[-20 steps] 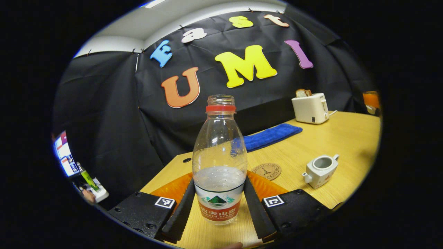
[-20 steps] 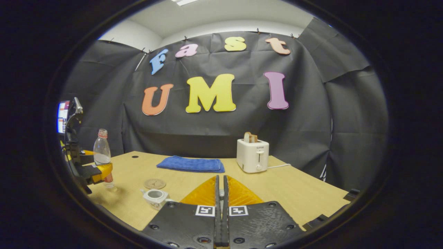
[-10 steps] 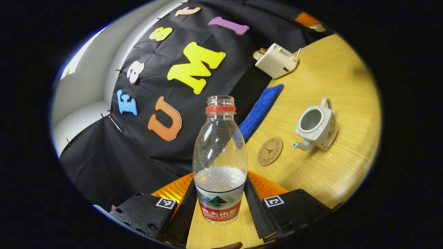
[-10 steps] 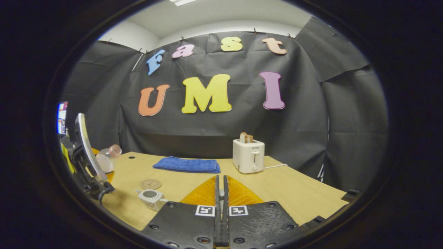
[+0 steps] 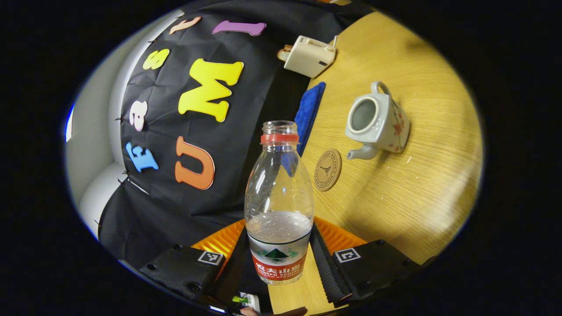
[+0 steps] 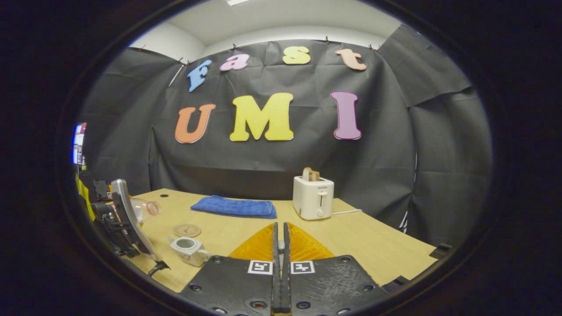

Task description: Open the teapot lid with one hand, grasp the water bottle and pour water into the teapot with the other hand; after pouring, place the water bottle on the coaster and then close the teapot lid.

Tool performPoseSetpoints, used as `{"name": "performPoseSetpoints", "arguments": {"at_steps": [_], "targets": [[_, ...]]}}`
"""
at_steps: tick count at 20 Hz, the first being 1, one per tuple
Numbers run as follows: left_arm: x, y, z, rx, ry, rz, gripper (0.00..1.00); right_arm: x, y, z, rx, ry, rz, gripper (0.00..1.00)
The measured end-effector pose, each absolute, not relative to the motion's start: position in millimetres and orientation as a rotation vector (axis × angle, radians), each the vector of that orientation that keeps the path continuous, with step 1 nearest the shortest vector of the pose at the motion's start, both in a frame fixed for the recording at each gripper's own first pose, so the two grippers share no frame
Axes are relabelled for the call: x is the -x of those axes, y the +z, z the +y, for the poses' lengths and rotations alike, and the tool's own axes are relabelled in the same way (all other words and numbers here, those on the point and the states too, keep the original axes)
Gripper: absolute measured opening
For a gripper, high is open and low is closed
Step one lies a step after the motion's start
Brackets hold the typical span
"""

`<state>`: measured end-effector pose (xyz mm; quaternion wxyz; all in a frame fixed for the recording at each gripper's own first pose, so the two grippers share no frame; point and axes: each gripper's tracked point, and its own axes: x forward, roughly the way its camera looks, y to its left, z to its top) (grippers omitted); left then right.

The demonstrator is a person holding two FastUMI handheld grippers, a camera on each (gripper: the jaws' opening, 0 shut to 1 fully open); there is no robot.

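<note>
My left gripper [image 5: 279,232] is shut on a clear water bottle [image 5: 279,202] with a red neck ring, no cap and some water inside. In the right gripper view the bottle [image 6: 142,210] lies nearly on its side in that gripper [image 6: 118,219], mouth pointing right, above and left of the teapot [image 6: 189,248]. The white teapot [image 5: 377,123] stands open on the table, spout toward the round coaster [image 5: 328,169]. No water stream shows. My right gripper [image 6: 280,226] is held above the table with its fingers pressed together on a pale sliver, apparently the lid's knob; the rest of the lid is hidden.
A white toaster [image 6: 313,197] with bread stands at the back of the wooden table [image 6: 351,241], and a folded blue cloth [image 6: 235,206] lies to its left. The coaster [image 6: 187,230] sits just behind the teapot. A screen glows at the far left.
The left gripper has tipped the bottle from upright to nearly horizontal and brought it nearer the teapot. The right gripper has stayed almost still and shut.
</note>
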<state>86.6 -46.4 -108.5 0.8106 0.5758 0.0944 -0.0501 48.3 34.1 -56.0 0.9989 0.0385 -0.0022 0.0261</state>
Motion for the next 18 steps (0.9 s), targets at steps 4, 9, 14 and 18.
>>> {"name": "performPoseSetpoints", "arguments": {"at_steps": [4, 9, 14, 18], "targets": [[-82, -103, -57, -1.43, -0.135, 0.189, 0.77, -51, -59, 32, -0.071, 0.043, 0.003, 0.0], [-82, -101, -64, -1.544, -0.141, 0.212, 0.76, -51, -57, 29, -0.056, 0.029, -0.005, 0.0], [-86, -94, -72, -1.658, -0.15, 0.215, 0.77, -54, -60, 27, -0.059, 0.028, 0.003, 0.0], [-90, -80, -77, -1.757, -0.149, 0.205, 0.77, -54, -61, 25, -0.062, 0.026, 0.007, 0.0]]}}
